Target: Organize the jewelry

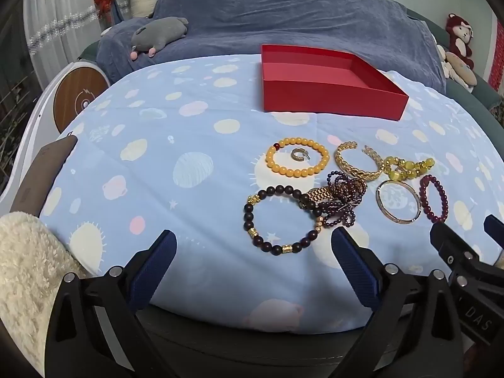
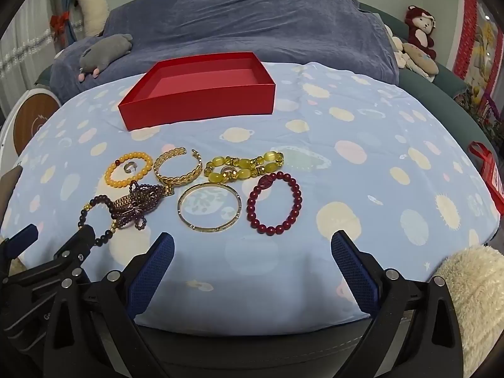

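The left gripper [image 1: 253,253] is hovering with its ribbed blue fingers [image 1: 157,261] spread wide and holding nothing, low over the near edge of a table draped in a soft pale-blue cloth [image 1: 157,163] printed with pastel planets. Just beyond it, a dark wooden-bead bracelet [image 1: 280,219] with small gold spacers is lying flat in a round loop, and farther back a matte yellow-bead bracelet [image 1: 297,161] is ringing a small silver earring hoop [image 1: 299,154]. To their right a tangle of tiny purple beads [image 1: 343,201] is resting against a gold link band [image 1: 318,193], with a braided gold cuff [image 2: 178,167], open at the back, lying beyond them. Next over, a thin smooth gold bangle [image 2: 209,207] is lying near the front, and glossy yellow-green chunky beads [image 2: 244,165] are sitting behind it. Farthest right, a polished dark-red bead bracelet [image 2: 274,203] is forming an oval. The shallow red cardboard box [image 2: 201,97] is standing open behind the jewelry, well apart from it. The right gripper [image 2: 252,252] is likewise hanging wide apart and bare, facing the bangle and red beads. The right view is showing the red bracelet's carved bead, which the left view is foreshortening; the left view alone is showing the wooden-bead loop whole, since the other gripper is covering part of it in the right view. A fuzzy cream sleeve [image 2: 472,289] is showing at the outer edge.
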`<control>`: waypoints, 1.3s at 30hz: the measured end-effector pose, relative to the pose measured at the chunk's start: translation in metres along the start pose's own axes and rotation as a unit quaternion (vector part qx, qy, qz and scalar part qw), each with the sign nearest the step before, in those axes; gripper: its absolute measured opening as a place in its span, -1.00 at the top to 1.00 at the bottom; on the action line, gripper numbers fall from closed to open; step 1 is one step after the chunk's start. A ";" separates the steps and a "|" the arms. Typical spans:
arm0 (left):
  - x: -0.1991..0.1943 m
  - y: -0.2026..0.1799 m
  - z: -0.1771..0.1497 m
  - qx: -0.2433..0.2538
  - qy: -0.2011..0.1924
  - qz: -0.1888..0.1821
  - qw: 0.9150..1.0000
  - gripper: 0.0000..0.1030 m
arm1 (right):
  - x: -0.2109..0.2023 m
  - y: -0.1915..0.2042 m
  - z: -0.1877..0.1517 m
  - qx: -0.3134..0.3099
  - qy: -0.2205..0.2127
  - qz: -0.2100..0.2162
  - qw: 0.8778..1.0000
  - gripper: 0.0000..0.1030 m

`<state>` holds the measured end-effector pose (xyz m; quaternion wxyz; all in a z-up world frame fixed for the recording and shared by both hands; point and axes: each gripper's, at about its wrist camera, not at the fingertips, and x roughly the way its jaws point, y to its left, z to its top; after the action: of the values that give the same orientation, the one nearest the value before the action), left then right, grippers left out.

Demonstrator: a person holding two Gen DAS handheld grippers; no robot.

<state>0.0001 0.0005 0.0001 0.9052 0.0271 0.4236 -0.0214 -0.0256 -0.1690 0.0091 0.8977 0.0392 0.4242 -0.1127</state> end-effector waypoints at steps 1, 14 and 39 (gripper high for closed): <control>-0.001 -0.001 0.000 0.002 -0.002 0.001 1.000 -0.82 | -0.002 -0.001 0.000 0.001 -0.005 -0.002 1.000 -0.87; -0.006 -0.001 0.000 0.004 -0.010 -0.003 1.000 -0.83 | -0.004 -0.005 -0.006 0.001 -0.010 -0.004 1.000 -0.87; -0.010 -0.002 -0.001 0.007 -0.024 0.007 1.000 -0.85 | -0.004 -0.004 -0.003 0.004 -0.010 -0.002 1.000 -0.87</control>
<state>-0.0071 -0.0010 0.0073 0.9152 0.0355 0.4011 -0.0187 -0.0315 -0.1717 0.0107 0.9017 0.0407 0.4144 -0.1164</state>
